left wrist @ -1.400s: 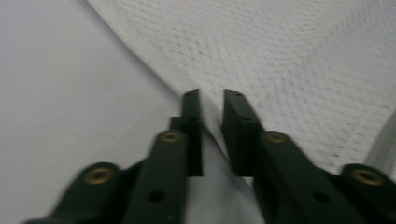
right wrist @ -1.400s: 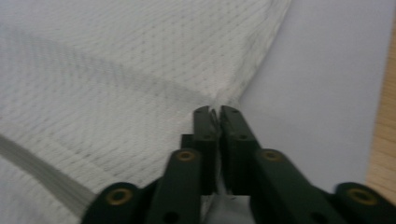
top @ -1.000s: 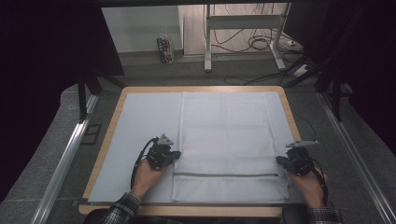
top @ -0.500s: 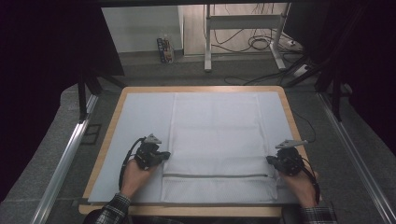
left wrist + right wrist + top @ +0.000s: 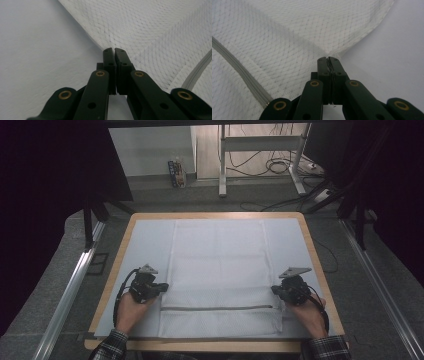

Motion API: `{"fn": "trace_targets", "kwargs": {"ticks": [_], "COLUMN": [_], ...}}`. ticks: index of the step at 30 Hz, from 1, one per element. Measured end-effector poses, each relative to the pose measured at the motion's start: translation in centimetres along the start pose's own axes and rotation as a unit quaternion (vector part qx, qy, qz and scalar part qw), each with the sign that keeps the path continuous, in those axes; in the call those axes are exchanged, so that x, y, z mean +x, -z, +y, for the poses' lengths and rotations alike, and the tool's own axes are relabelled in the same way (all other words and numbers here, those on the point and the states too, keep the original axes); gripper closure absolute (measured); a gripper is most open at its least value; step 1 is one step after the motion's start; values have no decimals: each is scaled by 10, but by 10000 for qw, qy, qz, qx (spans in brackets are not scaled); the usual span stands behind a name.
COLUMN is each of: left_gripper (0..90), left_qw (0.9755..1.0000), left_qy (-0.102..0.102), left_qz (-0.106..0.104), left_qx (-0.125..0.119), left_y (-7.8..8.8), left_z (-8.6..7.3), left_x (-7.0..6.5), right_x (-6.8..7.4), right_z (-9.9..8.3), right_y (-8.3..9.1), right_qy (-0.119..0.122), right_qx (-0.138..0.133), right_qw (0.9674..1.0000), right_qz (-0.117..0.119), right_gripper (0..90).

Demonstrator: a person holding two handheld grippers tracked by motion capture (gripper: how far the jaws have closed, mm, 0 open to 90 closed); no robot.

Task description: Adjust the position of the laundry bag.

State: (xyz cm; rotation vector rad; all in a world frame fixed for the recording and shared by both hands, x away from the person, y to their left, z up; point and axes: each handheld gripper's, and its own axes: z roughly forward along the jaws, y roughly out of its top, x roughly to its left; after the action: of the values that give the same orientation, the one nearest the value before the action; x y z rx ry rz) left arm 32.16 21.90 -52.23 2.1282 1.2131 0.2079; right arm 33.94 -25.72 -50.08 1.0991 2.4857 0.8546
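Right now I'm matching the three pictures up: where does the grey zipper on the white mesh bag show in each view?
High view: the grey zipper runs level across the mesh bag, near its front edge, between the two hand-held grippers.
Left gripper view: a short stretch at the right edge.
Right gripper view: a diagonal band at the left, running down to the bottom.
Shared landmark: the bag's mesh weave.

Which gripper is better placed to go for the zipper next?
Right, probably. The zipper ends close beside the right gripper, which is pinching the mesh bag edge there; the left gripper grips the opposite edge, slightly farther from the zipper.
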Motion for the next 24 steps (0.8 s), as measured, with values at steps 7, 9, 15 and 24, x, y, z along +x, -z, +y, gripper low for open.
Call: {"fn": "trace_targets", "kwargs": {"ticks": [7, 9, 15, 24], "left_gripper": [885, 879, 688, 308], "left_qw": [9999, 9999, 9993, 9986], "left_qy": [122, 47, 33, -171], "left_qz": [90, 150, 301, 254], "left_qx": [-4, 38, -216, -439], "left_y": [0, -1, 2, 2], "left_z": [-2, -2, -2, -6], "left_x": [8, 6, 6, -4], "right_x": [8, 8, 7, 7], "right_z": [5, 4, 4, 2], "right_y": [-7, -8, -4, 3], "right_qy": [161, 170, 306, 474], "right_qx": [103, 95, -93, -282], "right_qw": [9998, 9998, 9994, 9984], "right_qz": [23, 26, -108, -138], "right_gripper": [876, 872, 709, 404]}}
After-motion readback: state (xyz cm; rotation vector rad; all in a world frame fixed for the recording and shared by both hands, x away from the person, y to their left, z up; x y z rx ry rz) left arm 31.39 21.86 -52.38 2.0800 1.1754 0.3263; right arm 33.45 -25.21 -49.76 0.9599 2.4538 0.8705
